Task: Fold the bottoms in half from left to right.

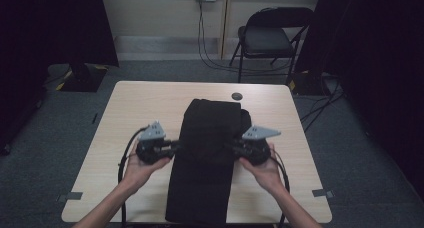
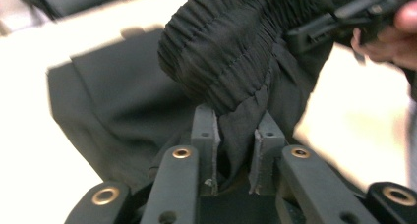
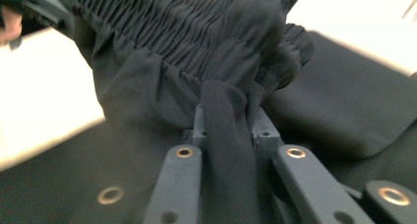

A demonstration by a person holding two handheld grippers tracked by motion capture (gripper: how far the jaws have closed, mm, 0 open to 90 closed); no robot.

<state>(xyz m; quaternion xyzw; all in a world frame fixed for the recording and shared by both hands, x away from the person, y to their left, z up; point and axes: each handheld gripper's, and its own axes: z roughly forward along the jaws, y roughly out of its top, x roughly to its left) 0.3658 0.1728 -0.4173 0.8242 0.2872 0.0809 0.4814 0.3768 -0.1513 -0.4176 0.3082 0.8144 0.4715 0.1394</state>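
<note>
A: Status check. We have the black trousers (image 1: 205, 158) lying lengthwise down the middle of the table (image 1: 135, 103), the near end hanging over the near edge. The left gripper (image 1: 172, 147) holds one side of the elastic waistband (image 2: 231, 47), the right gripper (image 1: 235, 148) the other.

B: Confirm both grips.

A: In the left gripper view the jaws are clamped on a bunch of gathered cloth just below the waistband. In the right gripper view the jaws pinch a fold of the same band (image 3: 196, 27). Both are closed on fabric, not empty.

B: Then we judge the step in hand to be a fold: the waistband end is lifted off the layers beneath and carried along the garment.

A: Agreed. The next move calls for both hands to travel together at equal height, so the band stays taut and square. We lay it flat on the lower layer, edges aligned, then open both jaws.

B: Risk: uneven pull would skew the fold.
</note>
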